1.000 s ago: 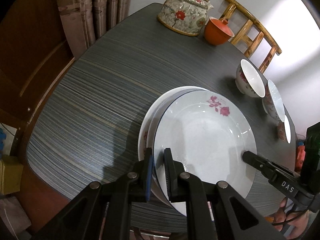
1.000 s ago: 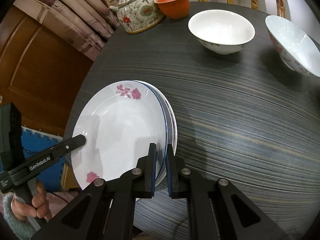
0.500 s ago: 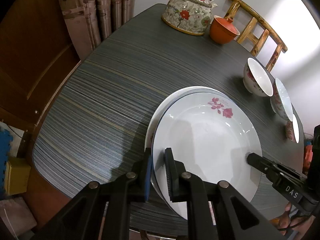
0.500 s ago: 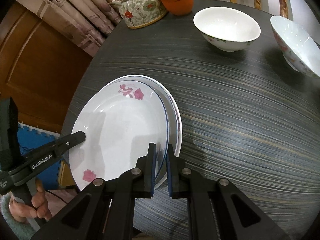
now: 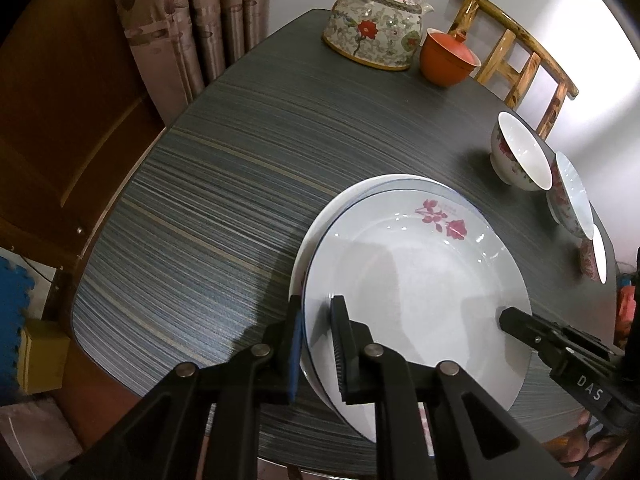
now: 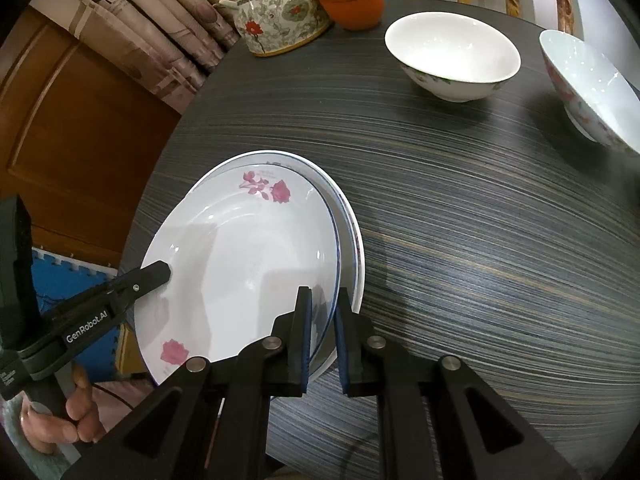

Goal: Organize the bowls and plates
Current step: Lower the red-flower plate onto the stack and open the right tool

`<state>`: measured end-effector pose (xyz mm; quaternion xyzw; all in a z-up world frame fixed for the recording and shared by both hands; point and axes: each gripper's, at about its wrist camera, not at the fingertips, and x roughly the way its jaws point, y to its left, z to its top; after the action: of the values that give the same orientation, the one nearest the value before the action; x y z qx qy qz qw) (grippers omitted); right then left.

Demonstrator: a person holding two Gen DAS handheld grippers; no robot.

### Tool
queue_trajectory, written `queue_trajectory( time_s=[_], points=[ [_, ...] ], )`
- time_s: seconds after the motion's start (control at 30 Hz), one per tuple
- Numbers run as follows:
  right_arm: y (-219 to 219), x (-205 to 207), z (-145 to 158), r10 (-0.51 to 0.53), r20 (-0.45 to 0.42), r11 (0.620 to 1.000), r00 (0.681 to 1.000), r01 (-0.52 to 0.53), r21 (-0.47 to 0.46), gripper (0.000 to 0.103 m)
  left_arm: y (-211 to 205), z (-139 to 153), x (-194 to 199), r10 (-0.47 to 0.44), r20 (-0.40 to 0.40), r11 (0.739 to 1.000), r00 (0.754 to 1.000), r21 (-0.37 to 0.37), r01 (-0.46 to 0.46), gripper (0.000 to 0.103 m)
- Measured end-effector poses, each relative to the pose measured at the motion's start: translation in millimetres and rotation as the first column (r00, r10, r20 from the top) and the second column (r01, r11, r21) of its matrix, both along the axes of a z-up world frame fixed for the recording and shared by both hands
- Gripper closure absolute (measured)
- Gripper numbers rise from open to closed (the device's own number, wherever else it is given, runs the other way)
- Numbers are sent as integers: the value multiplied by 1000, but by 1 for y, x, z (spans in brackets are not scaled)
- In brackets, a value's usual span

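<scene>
Both claws, left claw (image 5: pixel 316 344) and right claw (image 6: pixel 322 340), clamp opposite rims of the rose plate (image 5: pixel 416 296). We lower level onto the plates beneath, then release together

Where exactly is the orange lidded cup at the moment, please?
The orange lidded cup stands at the table's far edge, right beside the floral teapot, in front of the wooden chair.

This is a home dining room. A dark, streaked wood-grain dining table (image 5: pixel 224 184) carries a floral ceramic teapot with a woven cane handle (image 5: pixel 374 34) and an orange lidded tea cup (image 5: pixel 446 58) beside it, with white rose-patterned plates (image 6: pixel 248 264) and white porcelain bowls (image 6: pixel 454 58) laid out. A varnished wooden chair (image 5: pixel 516 56) stands at the far edge, brown patterned curtains (image 5: pixel 188 20) hang beside a brown panelled wooden door (image 6: pixel 76 120), and blue foam floor mats (image 6: pixel 68 276) lie below.
</scene>
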<state>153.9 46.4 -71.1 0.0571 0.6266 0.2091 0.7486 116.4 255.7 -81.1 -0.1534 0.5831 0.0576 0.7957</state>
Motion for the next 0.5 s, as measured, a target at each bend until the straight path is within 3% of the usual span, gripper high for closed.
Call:
queue_trajectory(
  time_s=[0.5],
  points=[
    [4, 0, 6, 28, 17, 998, 999, -27, -61, 90, -11, -1, 1, -18, -3, 997, 1000, 78, 19, 85]
  ],
)
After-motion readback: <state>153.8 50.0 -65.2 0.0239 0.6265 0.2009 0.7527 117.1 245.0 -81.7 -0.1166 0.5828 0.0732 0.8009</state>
